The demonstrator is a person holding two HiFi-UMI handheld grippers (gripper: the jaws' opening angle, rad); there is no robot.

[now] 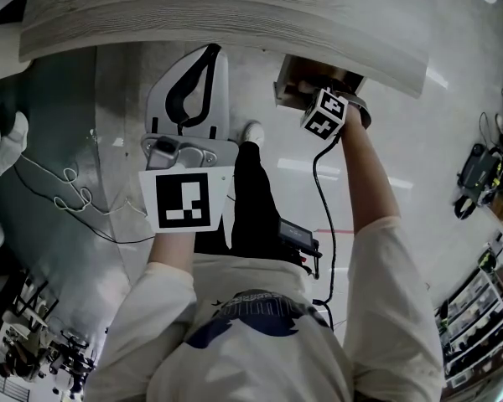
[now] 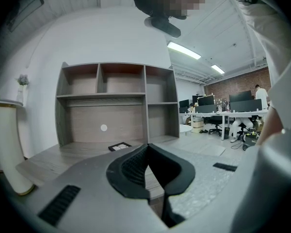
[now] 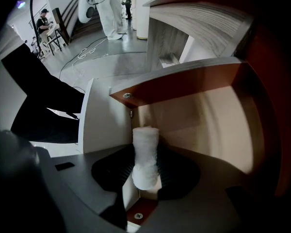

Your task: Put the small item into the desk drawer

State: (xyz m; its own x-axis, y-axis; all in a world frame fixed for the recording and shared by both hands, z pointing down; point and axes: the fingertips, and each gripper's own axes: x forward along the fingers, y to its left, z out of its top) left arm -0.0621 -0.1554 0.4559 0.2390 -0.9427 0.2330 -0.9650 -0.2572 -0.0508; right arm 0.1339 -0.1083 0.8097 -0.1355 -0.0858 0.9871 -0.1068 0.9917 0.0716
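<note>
Holding the small roll over the open drawer, ready to let go.

Gripping with the right gripper [image 3: 145, 165] a white roll [image 3: 145, 140]: soft, fibrous like wrapped gauze, cylinder-shaped, pressed between the ribbed black pads, pointing down into the drawer [image 3: 203, 130] near its front corner. Judged as the placing step, almost done; next probably lowering a little, opening the jaws, then lifting straight out without catching the drawer's front panel. Smooth pale walls inside the drawer, red-brown edges with a screw; above the drawer, a grey wood-grain desk [image 1: 235, 15]. Left of the drawer, left gripper [image 2: 148, 147] closed on nothing, idle.
</note>
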